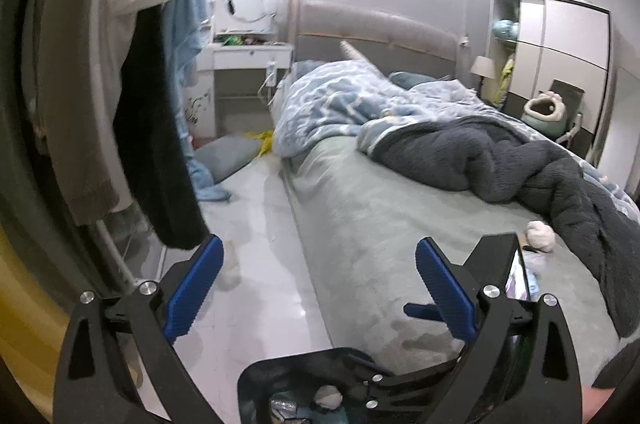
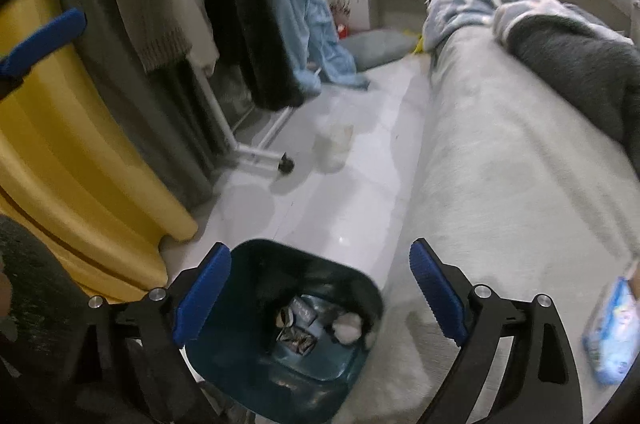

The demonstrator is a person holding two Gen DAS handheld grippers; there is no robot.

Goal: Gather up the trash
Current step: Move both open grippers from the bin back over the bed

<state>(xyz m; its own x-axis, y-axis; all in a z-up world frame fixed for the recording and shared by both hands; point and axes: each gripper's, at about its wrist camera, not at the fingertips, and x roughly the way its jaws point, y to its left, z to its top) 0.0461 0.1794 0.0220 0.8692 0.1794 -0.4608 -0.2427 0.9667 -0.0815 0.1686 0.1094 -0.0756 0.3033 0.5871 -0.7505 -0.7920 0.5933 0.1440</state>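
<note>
right wrist view: we look down past our right gripper point(image 2: 320, 292), its blue pads spread wide with nothing between them. below and between the fingers stands the dark blue trash bin point(image 2: 240, 356) on the pale floor point(image 2: 340, 208), tight against the side of the bed point(image 2: 500, 164). inside the bin we see a crumpled white tissue point(image 2: 347, 327) and some shiny wrappers point(image 2: 296, 338). a clear plastic cup point(image 2: 332, 144) sits on the floor further along, near the wheeled foot of the clothes rack point(image 2: 260, 156). a yellow panel point(image 2: 80, 152) rises on the left of the frame, and a blue tip of the other gripper shows against it. at the right edge a blue and white packet point(image 2: 612, 332) lies on the bed sheet, blurred.

from the left wrist view, our left gripper point(image 1: 320, 288) also stands wide open and empty, pointing over the corner of the bed toward the headboard point(image 1: 376, 28). the bin's rim point(image 1: 280, 364) shows at the bottom of this frame, under the gripper. on the sheet at the right lies a white crumpled ball point(image 1: 540, 236), just beside the dark grey blanket point(image 1: 520, 160). a blue patterned duvet point(image 1: 340, 104) is heaped further up the bed. hanging clothes point(image 1: 120, 64) fill the left side, and a white dressing table point(image 1: 248, 56) stands in the far corner.
</note>
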